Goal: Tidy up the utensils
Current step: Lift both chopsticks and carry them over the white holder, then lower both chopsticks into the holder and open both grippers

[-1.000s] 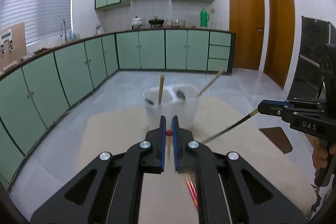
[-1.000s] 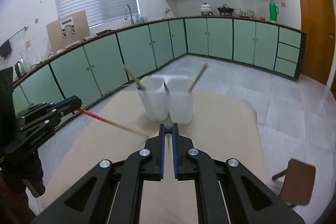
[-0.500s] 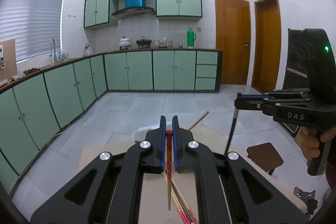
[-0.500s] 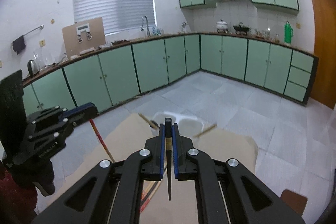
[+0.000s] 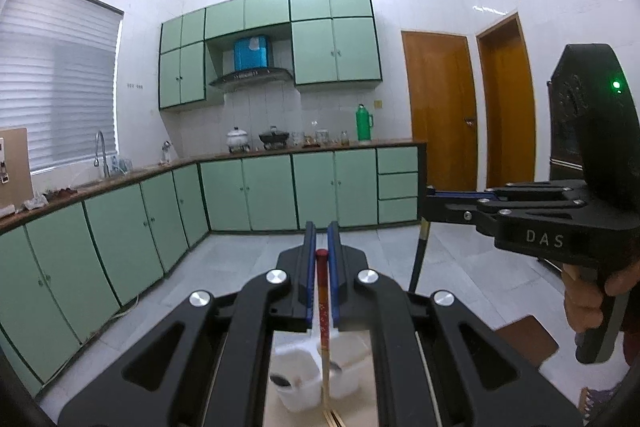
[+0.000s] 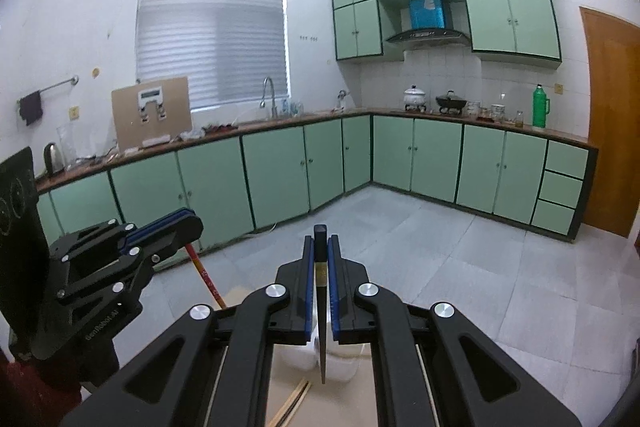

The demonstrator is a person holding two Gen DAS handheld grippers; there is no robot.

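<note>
While both grippers hang above white cups (image 5: 298, 379) on tabletop (image 6: 280, 393), left gripper (image 5: 322, 253) jaws clench red chopstick (image 5: 322, 301); right gripper (image 6: 320, 255) jaws clench black chopstick (image 6: 321, 311).

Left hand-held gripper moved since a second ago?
Yes. The left hand-held gripper rose: the white cups, level with its tips before, now sit low beneath it.
</note>
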